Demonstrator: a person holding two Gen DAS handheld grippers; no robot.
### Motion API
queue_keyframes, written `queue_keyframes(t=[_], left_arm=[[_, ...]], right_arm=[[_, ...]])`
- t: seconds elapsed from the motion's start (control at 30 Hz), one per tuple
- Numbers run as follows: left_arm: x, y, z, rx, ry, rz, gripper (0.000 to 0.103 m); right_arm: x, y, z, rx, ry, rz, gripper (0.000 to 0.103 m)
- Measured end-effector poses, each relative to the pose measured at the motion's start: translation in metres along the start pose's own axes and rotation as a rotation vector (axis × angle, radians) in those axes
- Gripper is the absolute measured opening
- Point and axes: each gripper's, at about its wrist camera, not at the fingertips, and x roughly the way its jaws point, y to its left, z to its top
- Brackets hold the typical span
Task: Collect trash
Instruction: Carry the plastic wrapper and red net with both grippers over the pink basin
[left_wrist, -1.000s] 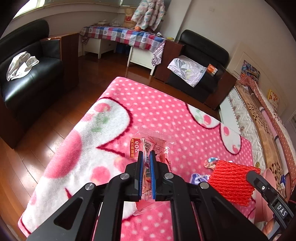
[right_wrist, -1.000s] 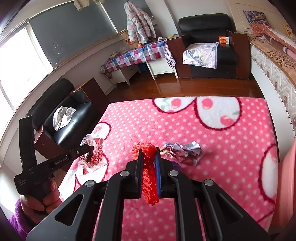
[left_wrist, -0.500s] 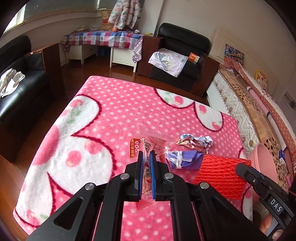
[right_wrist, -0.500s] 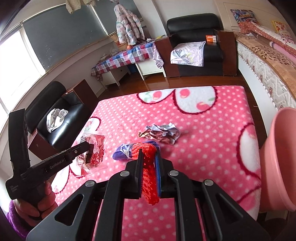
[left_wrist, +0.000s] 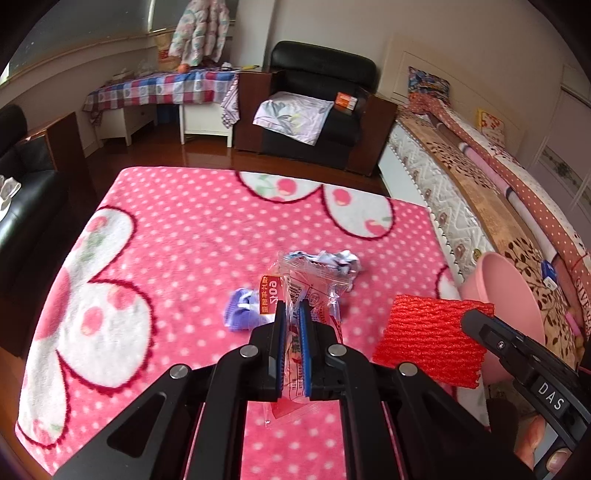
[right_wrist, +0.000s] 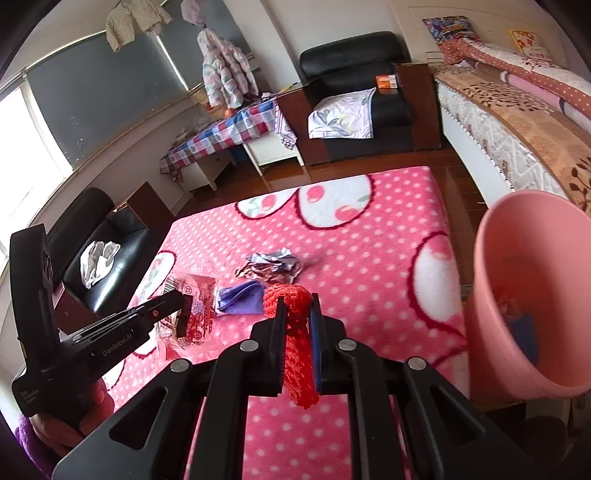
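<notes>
My left gripper (left_wrist: 291, 308) is shut on a clear plastic wrapper (left_wrist: 310, 286) with red print, held above the pink dotted blanket (left_wrist: 177, 236). The same wrapper (right_wrist: 192, 306) shows in the right wrist view at the left gripper's tip. My right gripper (right_wrist: 297, 306) is shut on a red foam net (right_wrist: 295, 332), which appears as a red ribbed sheet (left_wrist: 428, 336) in the left wrist view. A crumpled silver wrapper (left_wrist: 325, 260) (right_wrist: 273, 264) and a purple scrap (left_wrist: 240, 314) (right_wrist: 240, 299) lie on the blanket. A pink bucket (right_wrist: 517, 295) (left_wrist: 502, 291) stands at the right.
A bed (left_wrist: 480, 192) runs along the right beyond the bucket. Black armchairs (left_wrist: 314, 110) (right_wrist: 107, 258) stand at the far side and the left. A table with a checked cloth (left_wrist: 159, 88) is by the window. A hand (right_wrist: 85, 402) holds the left gripper.
Both grippers have moved rightward over the blanket with their trash still held. The pink bucket has come into view and grown larger at the right; the silver and purple scraps now show ahead.
</notes>
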Motion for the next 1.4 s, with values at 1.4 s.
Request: queue_keyframes(t=[1.4], left_arm=[[0.025,-0.204,0.016,0.308,0.022,-0.399,0.006]], right_arm=[[-0.08,-0.158,0.004,0.26,-0.18,-0.366,0.011]])
